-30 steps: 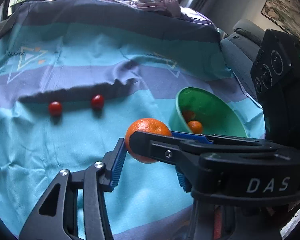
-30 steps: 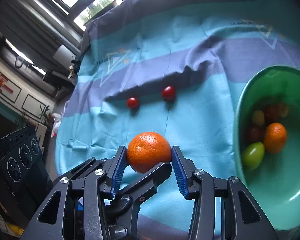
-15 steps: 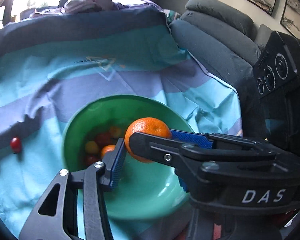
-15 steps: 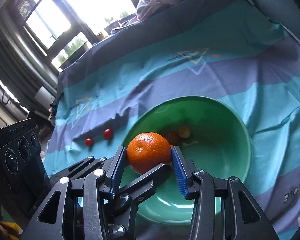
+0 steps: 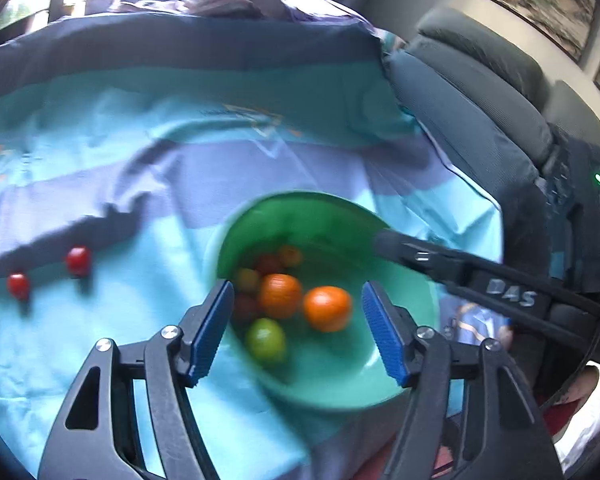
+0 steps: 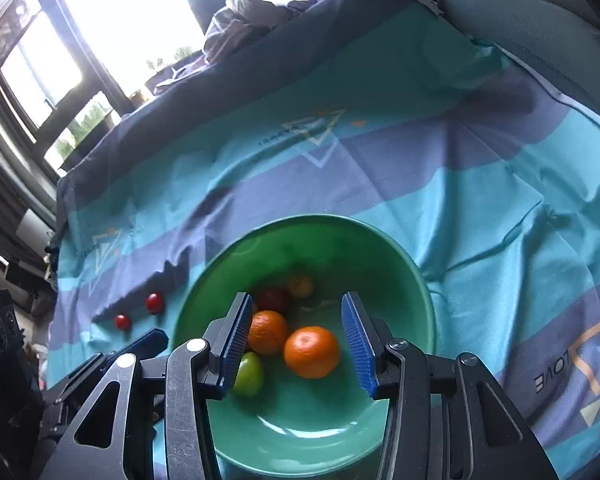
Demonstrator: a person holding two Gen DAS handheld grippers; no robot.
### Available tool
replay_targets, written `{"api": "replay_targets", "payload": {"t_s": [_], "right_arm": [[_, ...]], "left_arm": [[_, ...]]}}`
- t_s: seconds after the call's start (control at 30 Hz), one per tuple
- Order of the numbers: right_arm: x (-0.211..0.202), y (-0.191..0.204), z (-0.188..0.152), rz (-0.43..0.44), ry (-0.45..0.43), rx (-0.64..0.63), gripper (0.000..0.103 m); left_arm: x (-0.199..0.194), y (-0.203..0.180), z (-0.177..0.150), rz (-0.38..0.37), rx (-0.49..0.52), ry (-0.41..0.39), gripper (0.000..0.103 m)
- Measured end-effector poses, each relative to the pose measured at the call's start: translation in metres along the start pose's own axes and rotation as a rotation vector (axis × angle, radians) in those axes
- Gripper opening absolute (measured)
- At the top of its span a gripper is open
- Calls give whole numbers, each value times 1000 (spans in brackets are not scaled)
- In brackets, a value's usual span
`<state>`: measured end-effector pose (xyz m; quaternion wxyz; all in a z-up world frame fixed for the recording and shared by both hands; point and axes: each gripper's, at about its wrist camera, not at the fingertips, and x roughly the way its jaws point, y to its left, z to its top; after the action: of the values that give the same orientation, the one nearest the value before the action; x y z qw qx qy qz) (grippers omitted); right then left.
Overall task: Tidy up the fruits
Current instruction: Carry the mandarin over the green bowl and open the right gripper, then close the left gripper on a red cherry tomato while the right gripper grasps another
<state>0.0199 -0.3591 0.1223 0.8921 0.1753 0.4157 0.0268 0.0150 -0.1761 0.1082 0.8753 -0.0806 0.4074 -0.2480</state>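
Observation:
A green bowl [image 6: 416, 280] [image 5: 340, 396] sits on a striped blue cloth. In it lie two oranges, one in the middle [image 6: 311, 352] [image 5: 326, 308] and one left of it [image 6: 266, 332] [image 5: 280, 295], a green tomato [image 6: 249, 374] [image 5: 265, 339] and several small tomatoes. My right gripper [image 6: 296, 342] is open and empty above the bowl. My left gripper [image 5: 298, 332] is open and empty, also over the bowl. Two red cherry tomatoes [image 5: 77, 260] [image 5: 18, 285] lie on the cloth left of the bowl; they also show in the right wrist view [image 6: 154, 302] [image 6: 122, 322].
The right gripper's arm [image 5: 480, 280] crosses the bowl's right rim in the left wrist view. A grey sofa [image 5: 480, 112] stands right of the cloth. A crumpled garment [image 6: 252, 24] lies at the far edge by the windows.
My right gripper carried the orange over the bowl, opened and dropped it in. The left gripper also stands open now.

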Motion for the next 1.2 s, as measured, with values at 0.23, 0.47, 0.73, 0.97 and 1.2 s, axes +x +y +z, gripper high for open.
{"api": "replay_targets", "payload": {"t_s": [0.23,0.47,0.73,0.97,1.2], "right_arm": [[5,65,-6,92,-7,-112,48],[57,160,-1,198,135,-165,48],[158,212,-11,52,260,-258,48],[191,197,-12,67,338,-192,42],[207,201,-22,50,372,-214,29]], "left_arm": [[-52,103,2,147,-255,-52,67],[-69,180,-2,446,-350,-129,67],[-23,207,-3,408,-334,-33,60],[-1,232,-11,359,-417,53,45],[7,231,-14,380,-388,37,29]]}}
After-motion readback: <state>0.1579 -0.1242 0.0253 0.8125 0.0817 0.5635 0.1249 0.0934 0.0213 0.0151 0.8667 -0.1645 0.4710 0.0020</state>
